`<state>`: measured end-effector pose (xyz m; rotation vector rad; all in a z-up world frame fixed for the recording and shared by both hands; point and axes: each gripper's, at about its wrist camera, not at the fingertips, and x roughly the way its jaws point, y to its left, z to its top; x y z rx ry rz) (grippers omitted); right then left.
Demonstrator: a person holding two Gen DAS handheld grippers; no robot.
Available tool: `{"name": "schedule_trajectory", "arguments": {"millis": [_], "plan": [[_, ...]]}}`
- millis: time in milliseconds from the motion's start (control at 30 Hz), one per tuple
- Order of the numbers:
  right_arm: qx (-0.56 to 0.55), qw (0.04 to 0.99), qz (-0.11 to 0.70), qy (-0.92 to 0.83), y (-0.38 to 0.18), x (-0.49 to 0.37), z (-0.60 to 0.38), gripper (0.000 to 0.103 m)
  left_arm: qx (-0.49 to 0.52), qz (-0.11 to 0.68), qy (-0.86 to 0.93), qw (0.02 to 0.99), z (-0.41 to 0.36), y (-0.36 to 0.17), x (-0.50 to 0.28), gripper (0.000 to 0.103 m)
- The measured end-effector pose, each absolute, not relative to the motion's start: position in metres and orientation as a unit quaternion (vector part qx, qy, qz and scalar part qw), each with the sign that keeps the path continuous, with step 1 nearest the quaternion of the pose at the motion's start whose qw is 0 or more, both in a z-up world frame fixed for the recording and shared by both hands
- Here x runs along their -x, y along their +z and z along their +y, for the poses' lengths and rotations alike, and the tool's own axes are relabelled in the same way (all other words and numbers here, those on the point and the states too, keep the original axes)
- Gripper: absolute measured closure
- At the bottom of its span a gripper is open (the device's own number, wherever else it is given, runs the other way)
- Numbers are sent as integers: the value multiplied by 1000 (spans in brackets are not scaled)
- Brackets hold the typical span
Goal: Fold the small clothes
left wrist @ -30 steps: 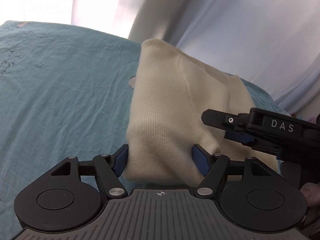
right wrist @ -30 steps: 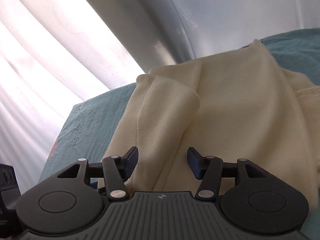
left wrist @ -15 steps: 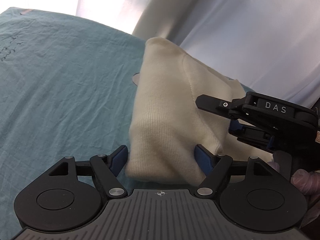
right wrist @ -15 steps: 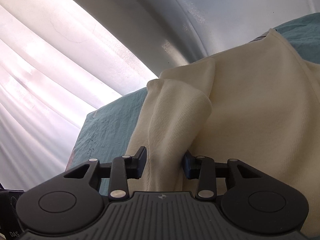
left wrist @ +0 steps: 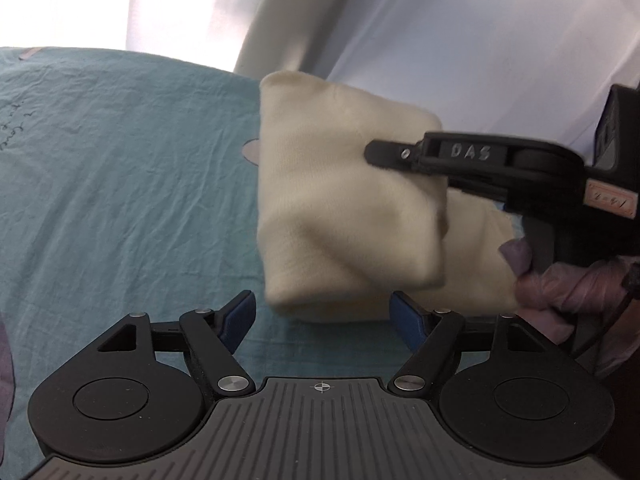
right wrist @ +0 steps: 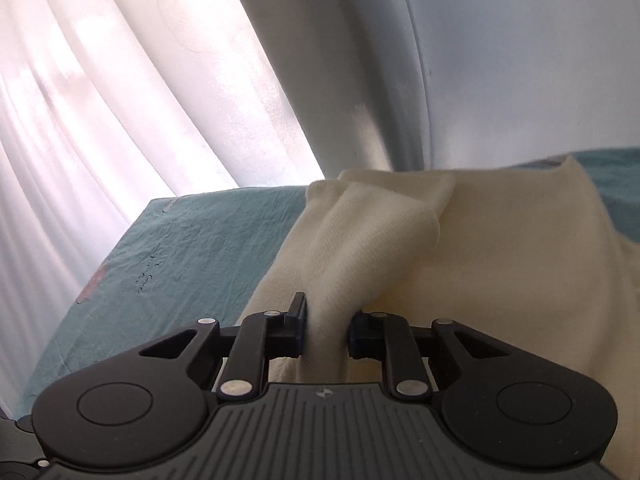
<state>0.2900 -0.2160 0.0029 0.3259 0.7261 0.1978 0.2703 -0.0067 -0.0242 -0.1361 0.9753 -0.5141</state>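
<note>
A cream knit garment [left wrist: 332, 208] lies partly folded on a teal sheet [left wrist: 120, 184]. My left gripper [left wrist: 322, 314] stands open at the garment's near edge, its blue pads [left wrist: 240, 316] apart from the cloth. My right gripper [left wrist: 384, 160] comes in from the right over the garment, held by a gloved hand [left wrist: 560, 288]. In the right wrist view the jaws of my right gripper [right wrist: 325, 328] are closing, and the pads pinch a raised fold of the cream garment [right wrist: 372, 248]. The rest of the garment [right wrist: 520, 280] spreads out to the right.
The teal sheet [right wrist: 180, 264] covers a bed that reaches left and back to a white curtain [right wrist: 120, 100]. A pale wall [left wrist: 460, 40] stands behind the bed's far edge. Small dark writing [left wrist: 16, 132] marks the sheet at the left.
My right gripper's jaws have narrowed onto a fold of the garment and lifted it a little. The garment has bunched up and its near edge has drawn back from my left gripper's pads.
</note>
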Motion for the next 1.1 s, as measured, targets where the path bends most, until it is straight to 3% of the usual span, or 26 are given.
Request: {"name": "schedule_trajectory", "arguments": {"millis": [200, 433, 567, 600, 667, 700, 833, 967, 1100], "plan": [[-128, 933, 330, 63, 25, -273, -242, 87, 73, 477, -203, 852, -13, -37, -279, 25], [-144, 921, 361, -12, 2, -250, -293, 85, 55, 473, -205, 855, -20, -39, -277, 24], [-244, 896, 371, 4, -16, -247, -321, 73, 45, 474, -205, 855, -27, -40, -279, 24], [-277, 885, 373, 13, -19, -250, -325, 65, 43, 474, -205, 855, -29, -40, -279, 24], [-321, 873, 366, 30, -23, -253, -333, 64, 40, 473, -205, 856, -33, -40, -278, 24], [-325, 871, 366, 33, -26, -257, -333, 64, 38, 473, -205, 856, -34, -39, -277, 24], [-259, 894, 365, 21, -21, -264, -314, 84, 35, 475, -196, 857, -38, -38, -276, 23], [-133, 938, 321, 2, 9, -251, -294, 86, 30, 479, -186, 857, -38, -38, -276, 22], [-109, 946, 305, -13, 19, -242, -297, 86, 26, 480, -185, 857, -39, -36, -272, 19]]}}
